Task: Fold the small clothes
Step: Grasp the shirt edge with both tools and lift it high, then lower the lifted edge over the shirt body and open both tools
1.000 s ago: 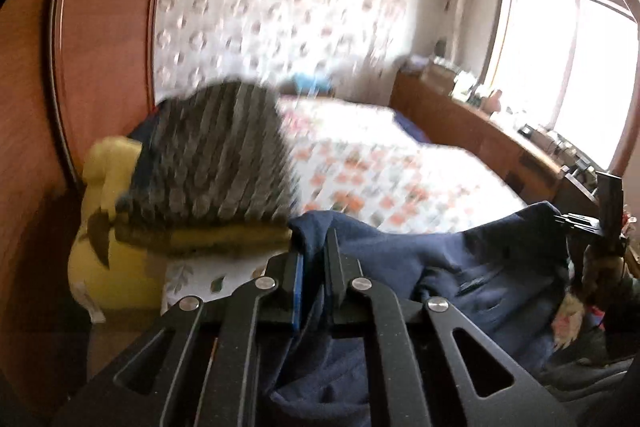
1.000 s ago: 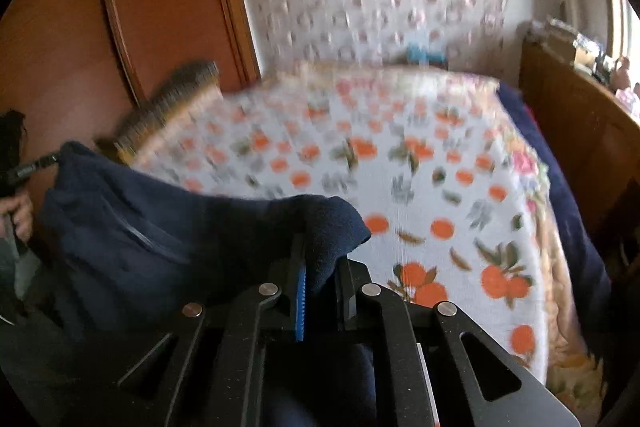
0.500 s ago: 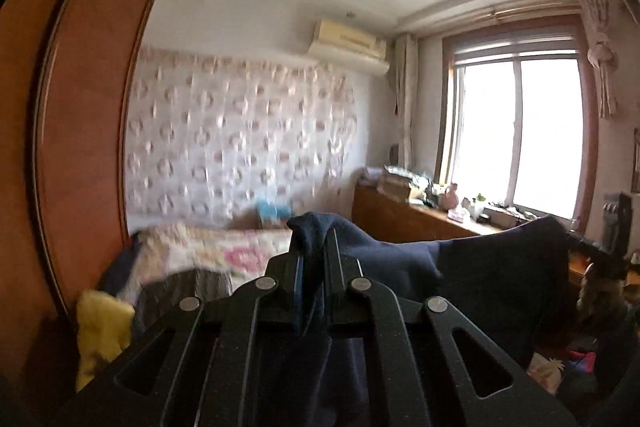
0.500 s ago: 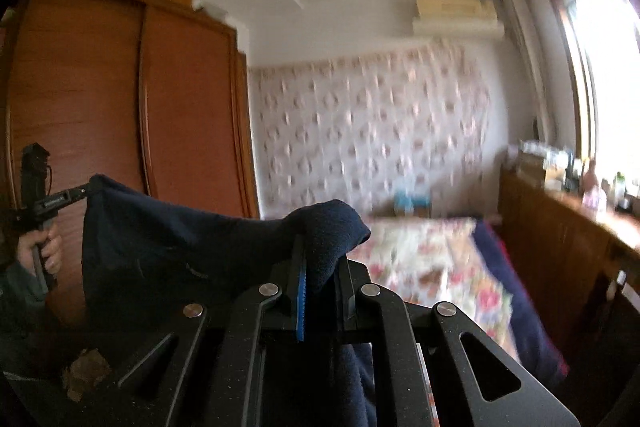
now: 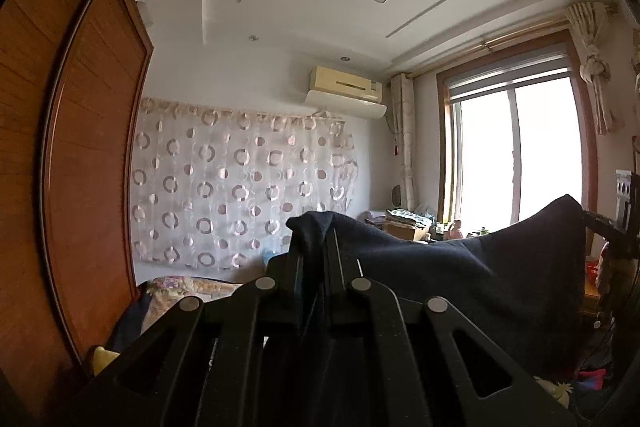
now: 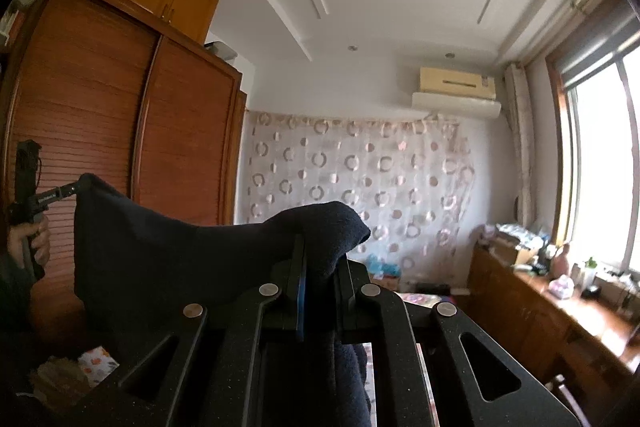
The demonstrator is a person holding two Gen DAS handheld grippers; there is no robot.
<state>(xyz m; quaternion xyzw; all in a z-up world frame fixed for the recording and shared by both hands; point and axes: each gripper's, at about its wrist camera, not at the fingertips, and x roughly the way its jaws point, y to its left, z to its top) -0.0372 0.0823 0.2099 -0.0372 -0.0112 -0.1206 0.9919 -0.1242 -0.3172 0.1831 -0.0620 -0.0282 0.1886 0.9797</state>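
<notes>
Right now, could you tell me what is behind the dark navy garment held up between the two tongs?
Above the dark navy garment show the wooden wardrobe and the circle-patterned curtain. Whatever stands lower behind it, most of the bed included, is covered by the cloth.

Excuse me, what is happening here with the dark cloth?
A person holds a gripper in each hand, and both are shut on one dark blue garment. The left gripper pinches one top corner and the right gripper pinches the other, so the cloth hangs spread between them in the air. Both grippers point level toward the far wall with the patterned curtain. The bed lies below. No fold is made yet.
</notes>
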